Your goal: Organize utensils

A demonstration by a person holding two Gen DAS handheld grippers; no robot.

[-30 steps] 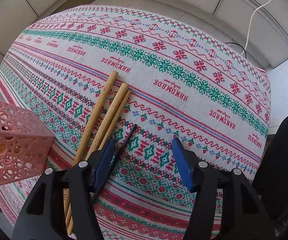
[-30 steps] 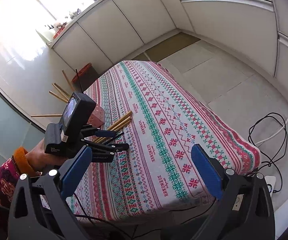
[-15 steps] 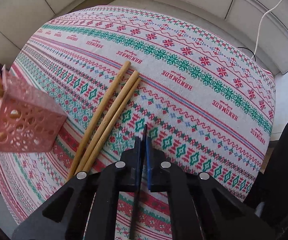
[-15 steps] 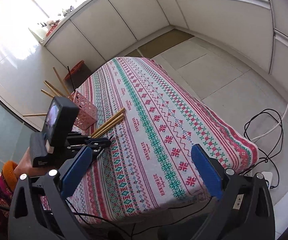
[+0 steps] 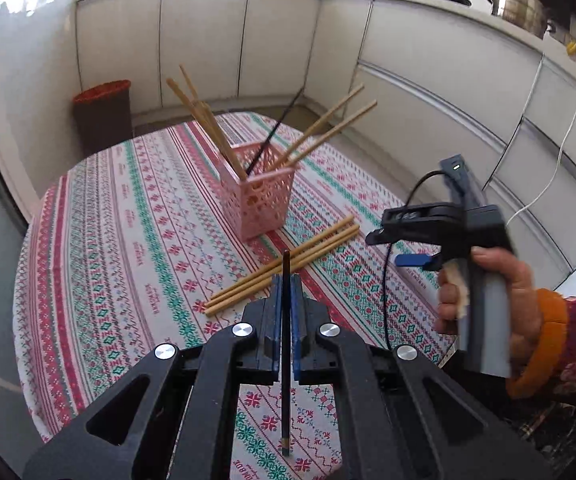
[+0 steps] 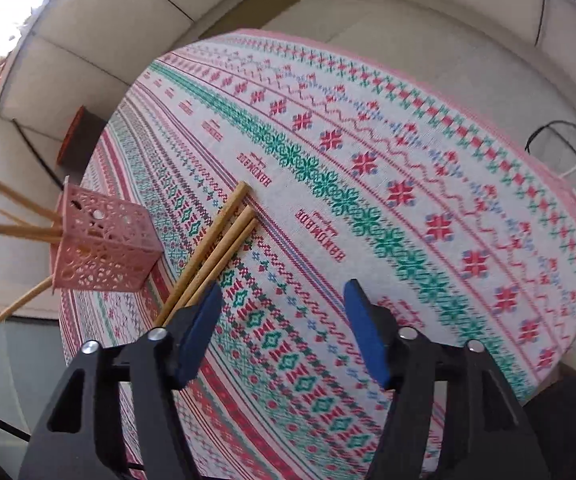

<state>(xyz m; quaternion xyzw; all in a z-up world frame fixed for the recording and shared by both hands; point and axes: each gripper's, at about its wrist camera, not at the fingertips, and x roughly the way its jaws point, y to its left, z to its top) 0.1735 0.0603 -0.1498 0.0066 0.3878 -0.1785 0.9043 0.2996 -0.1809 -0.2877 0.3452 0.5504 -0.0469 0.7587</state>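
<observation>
Holder: the pink lattice basket stands upright on the bench, which wears a patterned cloth. Several wooden chopsticks and one black one lean out of it at splayed angles.
Loose sticks: three wooden chopsticks lie side by side on the cloth, just beside the basket's base and not yet put away.
Left gripper: jaws drawn almost together, pinching a single black chopstick partway along its length. The stick is lifted clear of the cloth, one end reaching out beyond the pads and the other trailing back toward the camera.
Right gripper: jaws spread wide with nothing between them, hovering over the cloth near the ends of the three wooden sticks.
Handling: the chopstick looks light, thin, stiff and smooth, so it could pivot or slide in a pinch. A hold nearer one end would probably make it easier to tip the free end down into the basket.
Left wrist view only: the held black stick, the basket's open top and contents, and the person's right hand on its tool.
Right wrist view only: the basket's side wall seen low, and the wooden sticks close to the left pad.
</observation>
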